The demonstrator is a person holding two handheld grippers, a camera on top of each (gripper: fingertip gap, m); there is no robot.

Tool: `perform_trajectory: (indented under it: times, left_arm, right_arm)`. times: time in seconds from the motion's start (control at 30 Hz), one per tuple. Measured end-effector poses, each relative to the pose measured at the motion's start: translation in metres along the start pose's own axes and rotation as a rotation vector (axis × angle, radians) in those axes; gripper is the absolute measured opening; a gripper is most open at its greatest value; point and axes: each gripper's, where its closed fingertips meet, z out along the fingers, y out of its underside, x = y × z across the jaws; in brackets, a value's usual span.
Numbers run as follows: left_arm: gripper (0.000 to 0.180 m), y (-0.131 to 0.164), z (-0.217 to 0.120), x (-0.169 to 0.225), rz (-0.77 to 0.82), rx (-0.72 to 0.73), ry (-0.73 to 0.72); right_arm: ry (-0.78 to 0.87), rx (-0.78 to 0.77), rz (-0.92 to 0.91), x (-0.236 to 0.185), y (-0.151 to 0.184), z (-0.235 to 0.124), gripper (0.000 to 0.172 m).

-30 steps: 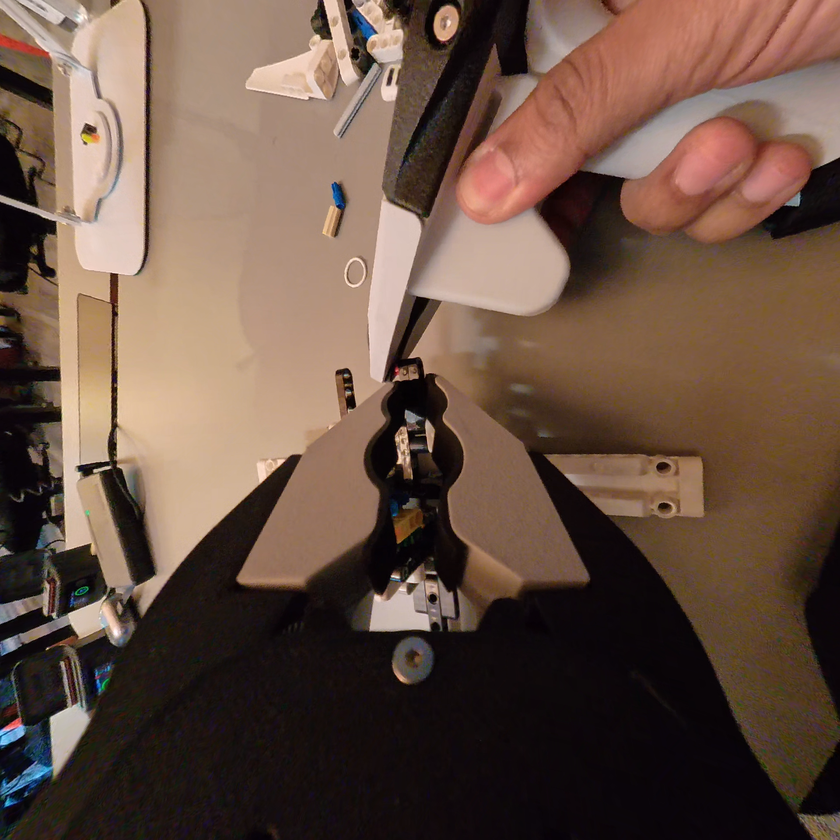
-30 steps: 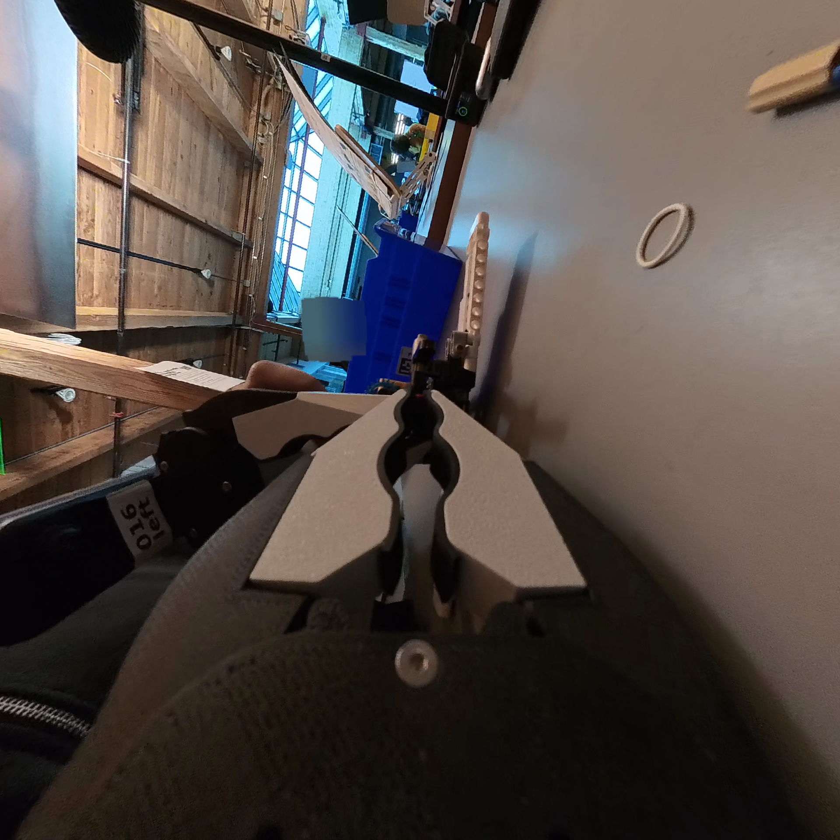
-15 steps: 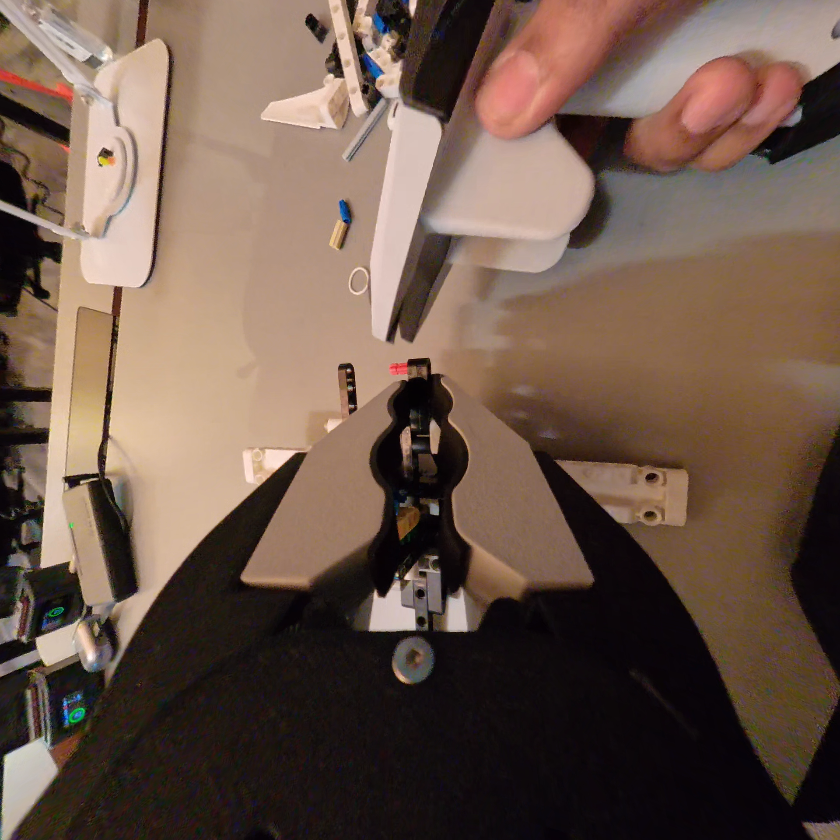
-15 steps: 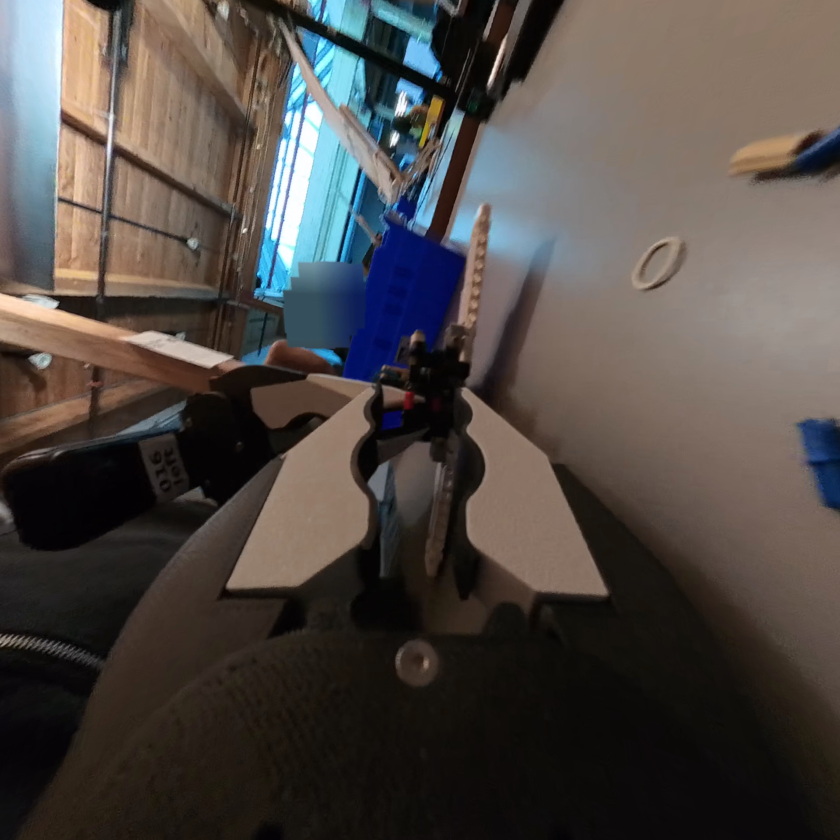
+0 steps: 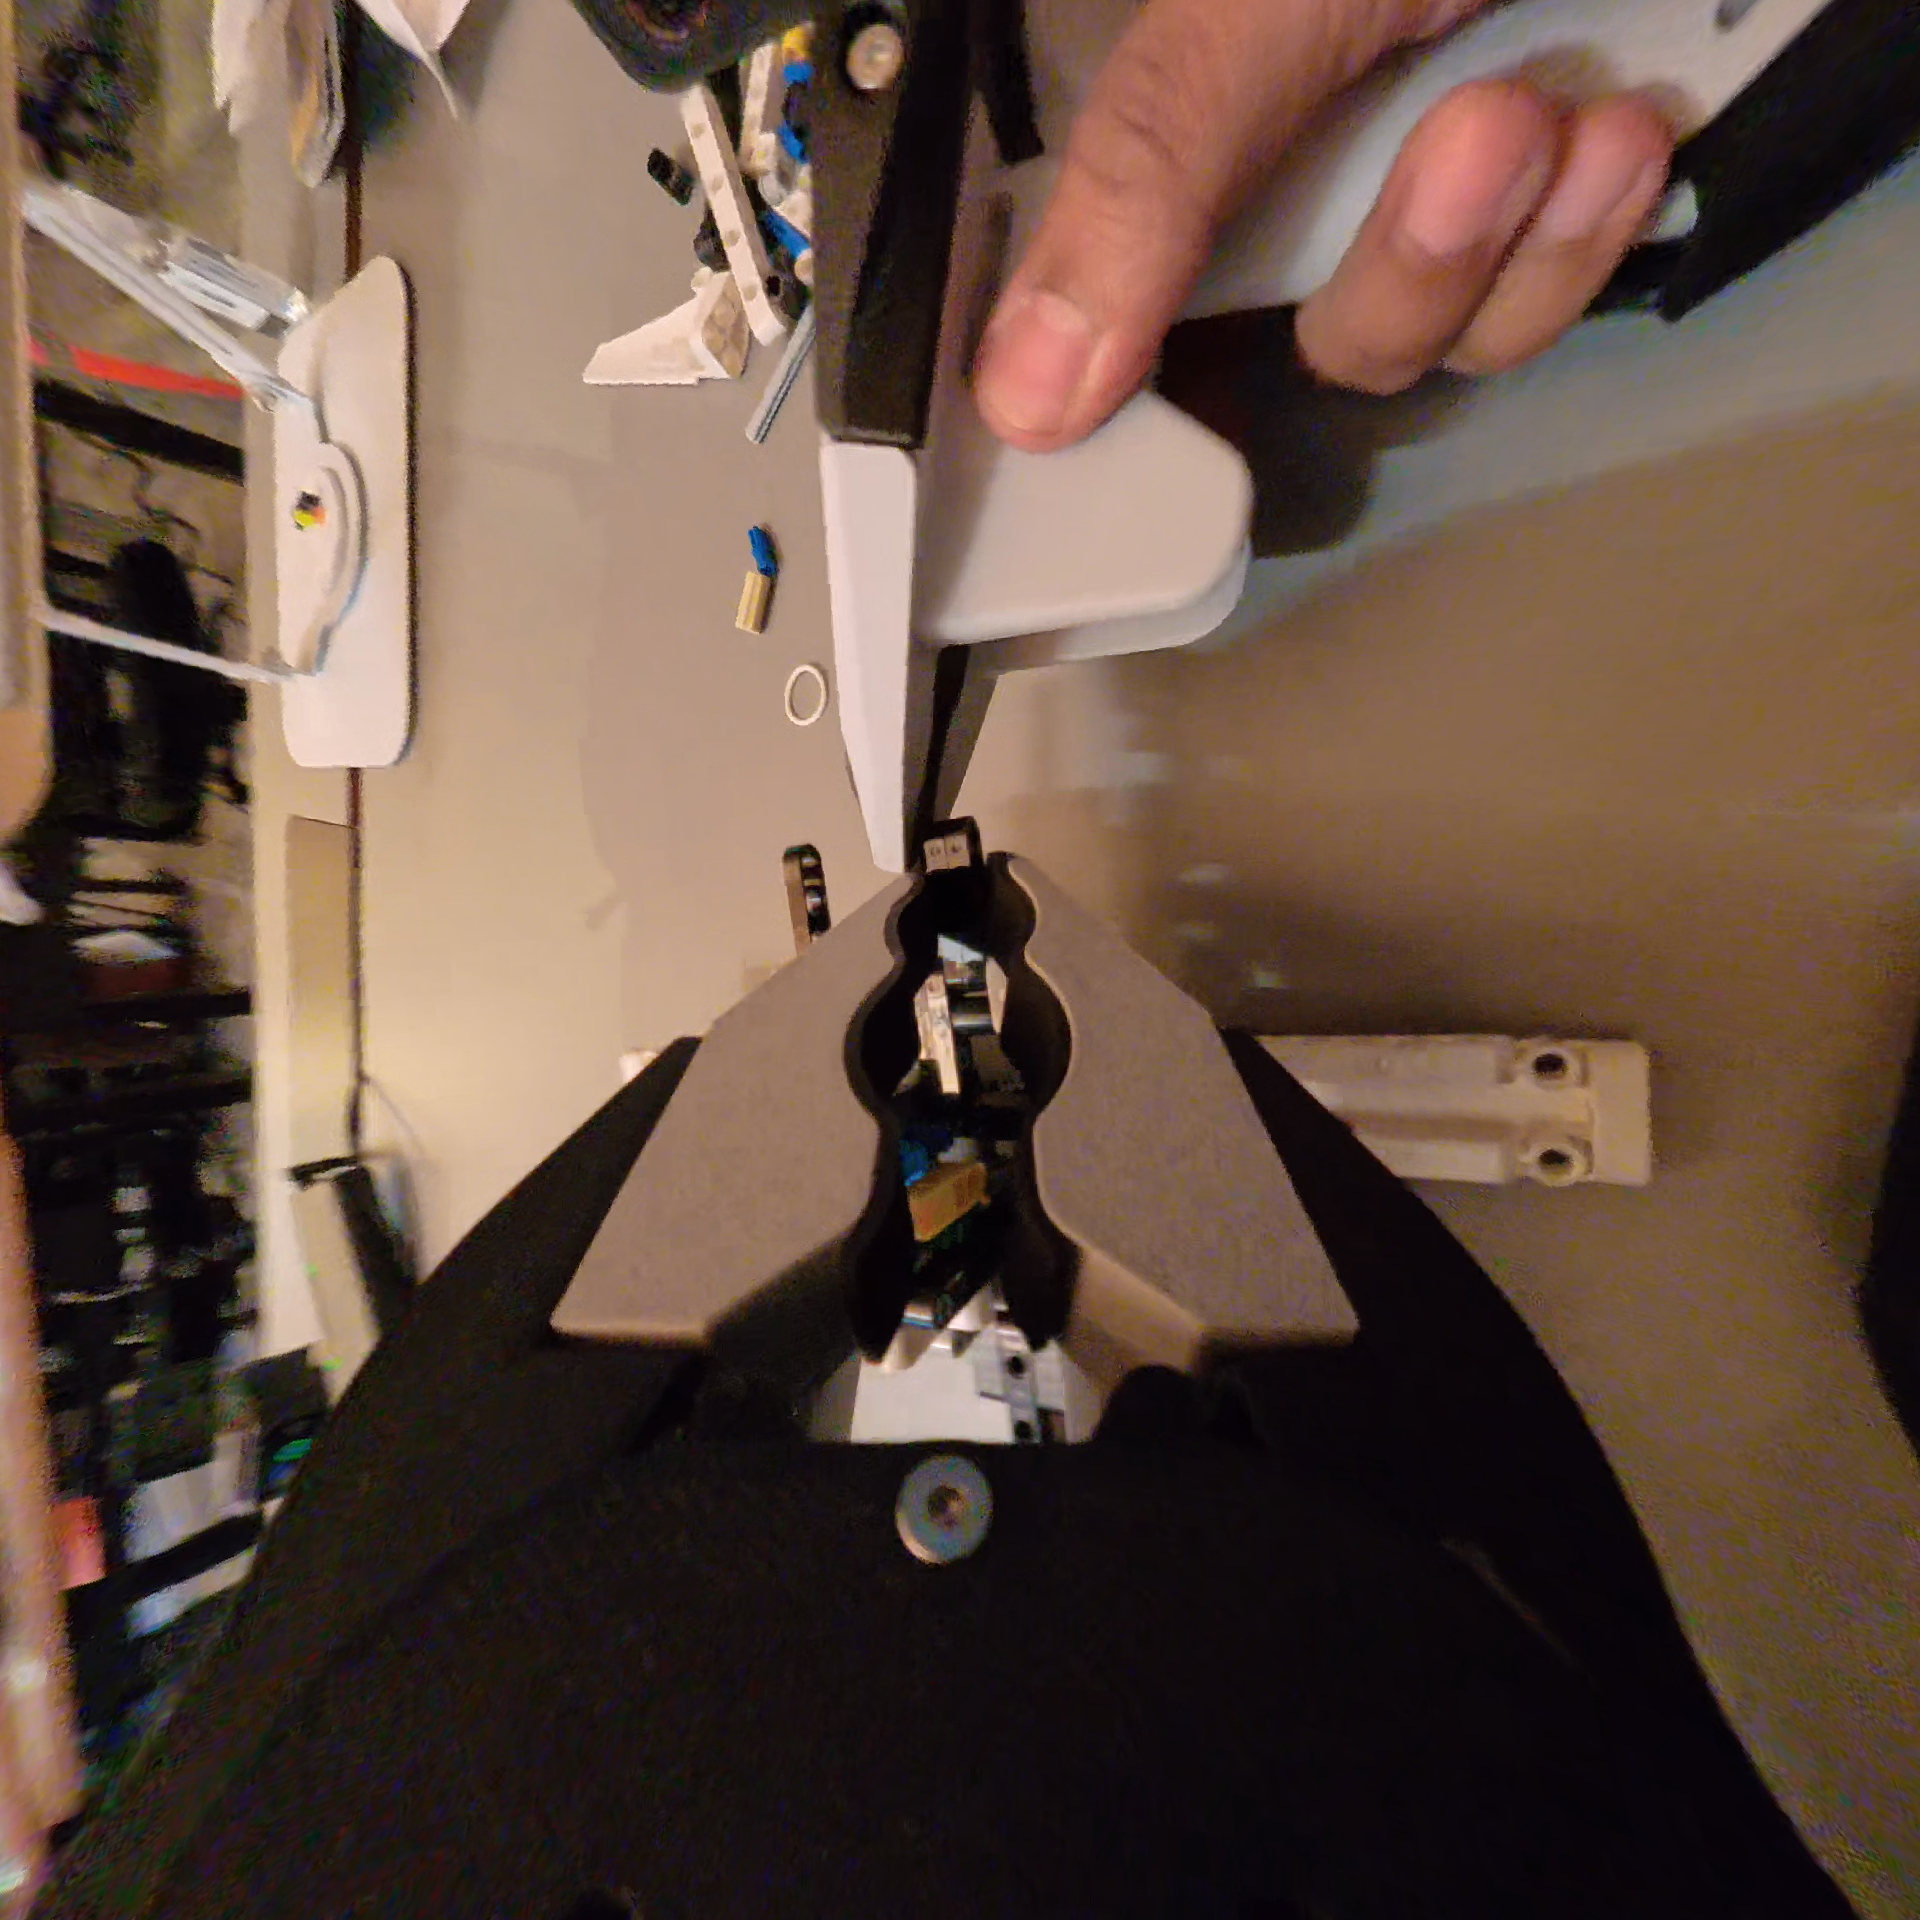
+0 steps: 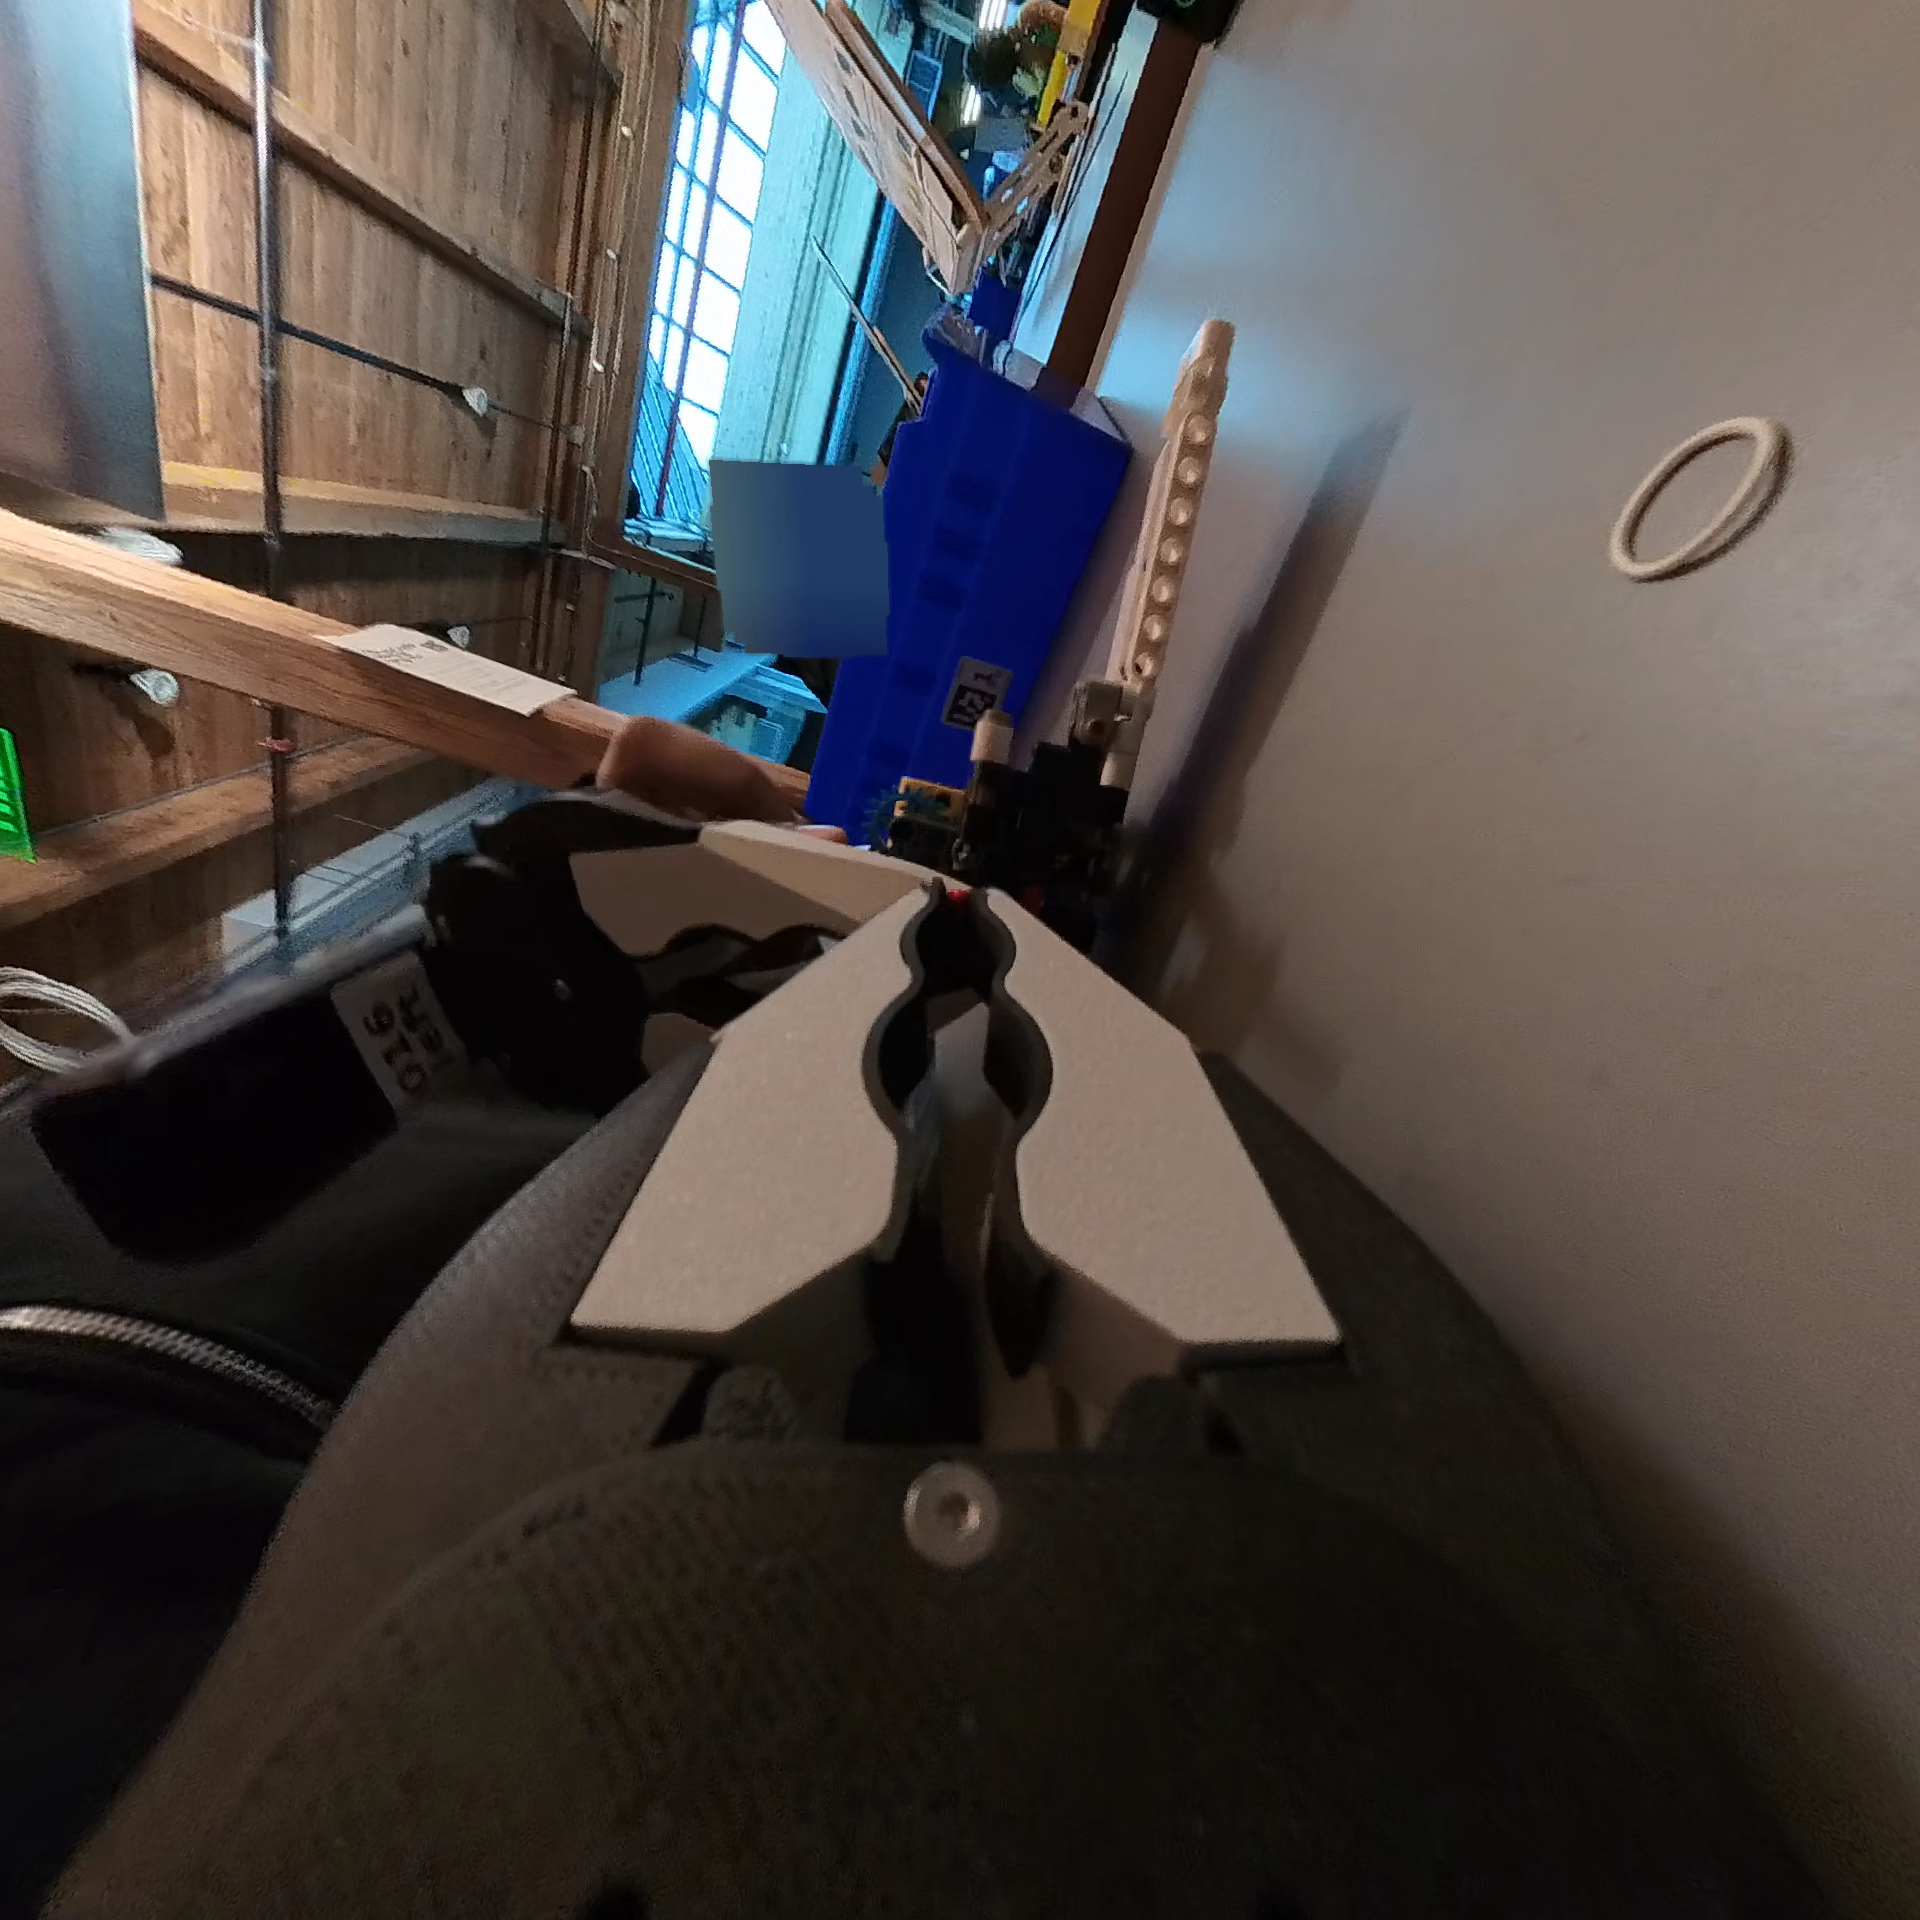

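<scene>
The left gripper [image 5: 954, 883] pinched a black piece of a small brick assembly [image 5: 951, 1101], whose long axis ran back along the fingers. The right gripper [image 6: 954, 902], held by a hand [image 5: 1299, 197], came in from the far side, tip to tip with it. Its fingers looked pressed together on a tiny red pin [image 6: 956, 906], though blur left that uncertain. A white ring [image 5: 806, 693] lay far-left on the grey table [image 5: 540, 644].

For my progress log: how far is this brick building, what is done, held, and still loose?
Done: a small brick assembly of black, white, blue and tan parts. In hand: the left tool clamps it; the closed right tool's tips sit at its black end. Left: a tan-blue pin, white ring, black beam and a parts pile lie loose on the table.
</scene>
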Motion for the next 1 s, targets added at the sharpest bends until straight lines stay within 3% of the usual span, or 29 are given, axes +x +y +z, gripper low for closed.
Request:
perform_trajectory:
  times: [0.1, 0.6, 0.7, 0.8, 0.83, 0.93, 1.0]
  left_arm:
    - [0.008, 0.003, 0.002, -0.002, 0.064, -0.037, -0.021]
    - [0.008, 0.007, 0.003, -0.012, 0.004, -0.017, -0.002]
    - [0.008, 0.008, 0.002, -0.012, 0.036, -0.056, -0.04]
    - [0.008, 0.013, 0.002, -0.008, 0.055, -0.078, -0.072]
    - [0.008, 0.012, -0.001, -0.011, 0.045, -0.068, -0.084]
    - [0.008, 0.013, -0.001, -0.012, 0.04, -0.066, -0.093]
    - [0.008, 0.013, -0.002, -0.01, 0.045, -0.069, -0.089]
  right_arm:
    - [0.018, 0.035, 0.008, 0.003, -0.004, 0.001, 0.0]
    - [-0.047, 0.224, 0.138, 0.003, -0.016, 0.006, 0.0]
    - [0.02, 0.228, 0.024, 0.002, -0.017, 0.007, 0.0]
    - [0.26, 0.111, -0.326, 0.007, -0.01, 0.012, 0.0]
    - [0.284, 0.1, -0.365, 0.006, -0.01, 0.013, 0.001]
    - [0.044, 0.176, -0.035, 0.002, -0.014, 0.015, 0.0]
    - [0.02, 0.186, 0.016, 0.003, -0.013, 0.015, 0.0]
